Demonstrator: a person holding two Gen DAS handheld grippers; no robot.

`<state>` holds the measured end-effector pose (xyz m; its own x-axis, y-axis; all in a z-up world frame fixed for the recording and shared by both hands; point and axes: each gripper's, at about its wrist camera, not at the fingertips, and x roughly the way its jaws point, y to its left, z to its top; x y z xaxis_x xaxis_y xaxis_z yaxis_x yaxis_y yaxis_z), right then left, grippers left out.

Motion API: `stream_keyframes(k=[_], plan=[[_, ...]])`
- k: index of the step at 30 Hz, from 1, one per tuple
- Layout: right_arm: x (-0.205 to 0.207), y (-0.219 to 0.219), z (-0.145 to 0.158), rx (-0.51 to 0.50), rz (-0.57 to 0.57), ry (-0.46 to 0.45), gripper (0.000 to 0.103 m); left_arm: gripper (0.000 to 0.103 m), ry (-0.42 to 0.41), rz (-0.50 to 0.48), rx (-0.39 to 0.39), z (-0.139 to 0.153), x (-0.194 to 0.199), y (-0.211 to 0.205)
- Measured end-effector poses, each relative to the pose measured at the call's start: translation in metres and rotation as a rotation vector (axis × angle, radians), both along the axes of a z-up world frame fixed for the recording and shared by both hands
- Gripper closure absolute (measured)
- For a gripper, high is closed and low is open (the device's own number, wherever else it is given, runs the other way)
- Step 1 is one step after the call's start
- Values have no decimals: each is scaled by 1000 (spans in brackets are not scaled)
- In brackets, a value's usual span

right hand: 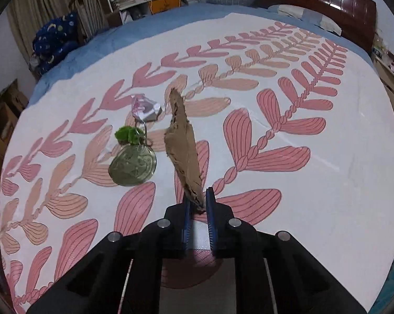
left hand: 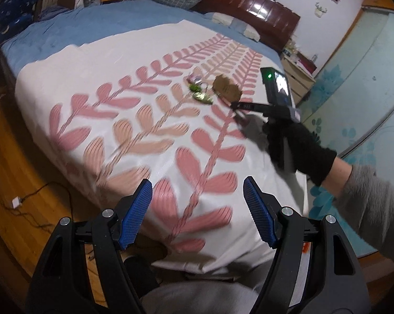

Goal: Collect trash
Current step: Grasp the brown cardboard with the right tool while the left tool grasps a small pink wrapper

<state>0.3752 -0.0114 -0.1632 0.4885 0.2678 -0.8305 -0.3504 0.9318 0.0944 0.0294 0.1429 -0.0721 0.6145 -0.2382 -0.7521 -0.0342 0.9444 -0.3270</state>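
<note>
Now our right gripper (right hand: 198, 201) jaws pinch the cardboard scrap (right hand: 182, 146); left gripper (left hand: 198, 204) gapes idle; next we lift it off the bed (right hand: 328, 183).

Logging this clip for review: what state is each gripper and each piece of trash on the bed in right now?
left gripper: open, empty, above the bed's edge.
right gripper: shut on the cardboard scrap.
cardboard scrap: pinched at one end, held on edge.
green wrapper: lying flat on the bedspread.
crumpled pink wrapper: lying on the bedspread.
</note>
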Motion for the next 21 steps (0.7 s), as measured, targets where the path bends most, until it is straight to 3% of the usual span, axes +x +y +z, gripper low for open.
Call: stream_keyframes(k=[1,5,6,7,8,13,18,21], plan=[[2,0,2,-1,-3,-10,67,29,-9,-3,6,3,6,-3],[17,9,5,22,3,-15,66,28,-21,-2,-11,9,17,-8],[22,13,4,33,19,-11,70,28,-22,1,-13,9,19,-8],[24,16,4,38,24,-7,87,28,-21,4,-18,9,21,-8],[25,18,5,57,33,-18,95,27,-17,9,-21,8,25,-7],[14,8,8,147,22,-44,97,27,0,36,-7,2,45,2],[-30,-23,22,291,-46,-79,97,21,-14,24,42,2,111,8],[-74,-38,25,346,-59,-72,97,21,2,-12,86,-6,179,0]])
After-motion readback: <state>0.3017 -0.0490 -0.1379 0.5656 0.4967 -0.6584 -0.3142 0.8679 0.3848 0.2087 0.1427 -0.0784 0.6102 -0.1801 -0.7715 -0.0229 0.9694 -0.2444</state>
